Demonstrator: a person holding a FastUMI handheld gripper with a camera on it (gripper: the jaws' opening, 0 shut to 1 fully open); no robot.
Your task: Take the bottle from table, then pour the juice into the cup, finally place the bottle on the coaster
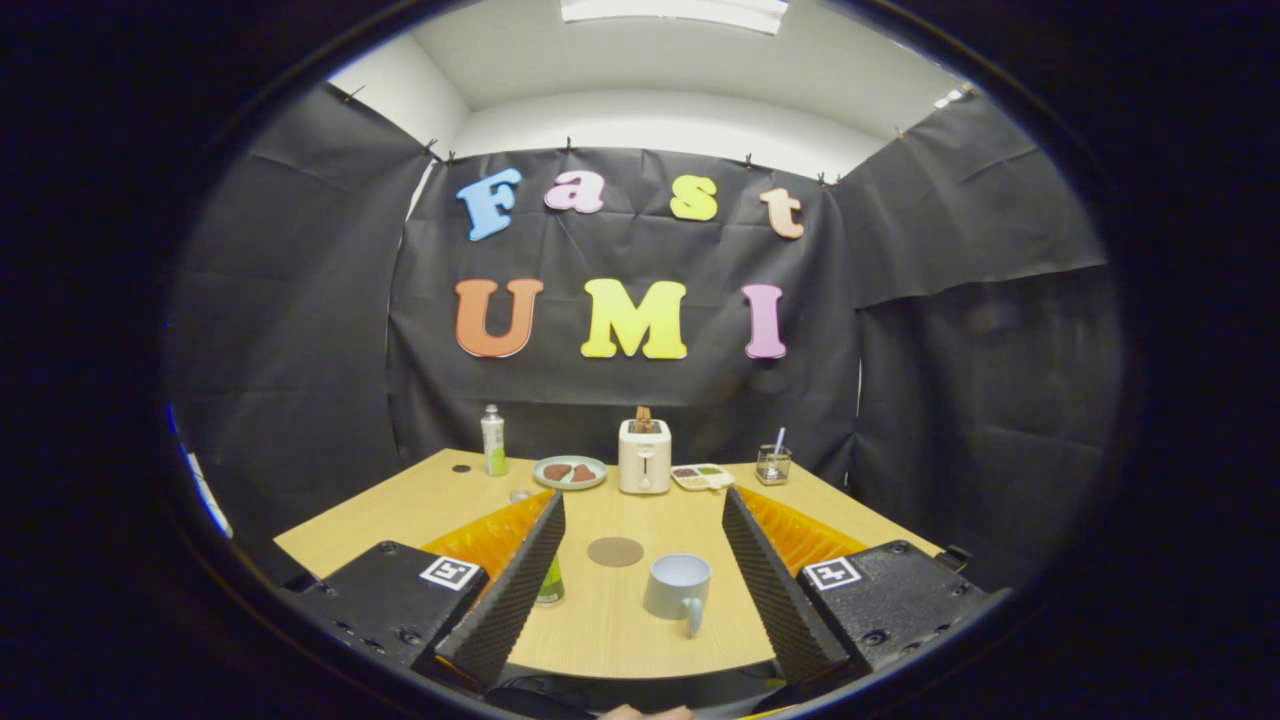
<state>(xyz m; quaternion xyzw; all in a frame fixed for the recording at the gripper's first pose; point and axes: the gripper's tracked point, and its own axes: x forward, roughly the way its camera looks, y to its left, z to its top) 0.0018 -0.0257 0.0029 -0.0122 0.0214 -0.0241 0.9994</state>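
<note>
I had the table (420, 505) spread wide ahead of me, and my gripper (640, 520) held its fingers far apart with nothing between the pads; the whole job was yet to begin. The relation that mattered: the bottle (550, 582) I judged to be the one for pouring stood just beside the left finger (520, 575), on its inner face, upright as far as I could tell, so my guess was a short shift leftward to bracket it. The cup (678, 590) sat between the fingers, nearer the right one, handle toward me; the coaster (614, 551) lay just beyond it, flat. A second bottle (493, 440) stood well apart at the table's far side, near a plate (570, 472) and toaster (644, 456). The near bottle was mostly hidden behind the left finger; its cap and height I could not make out.
</note>
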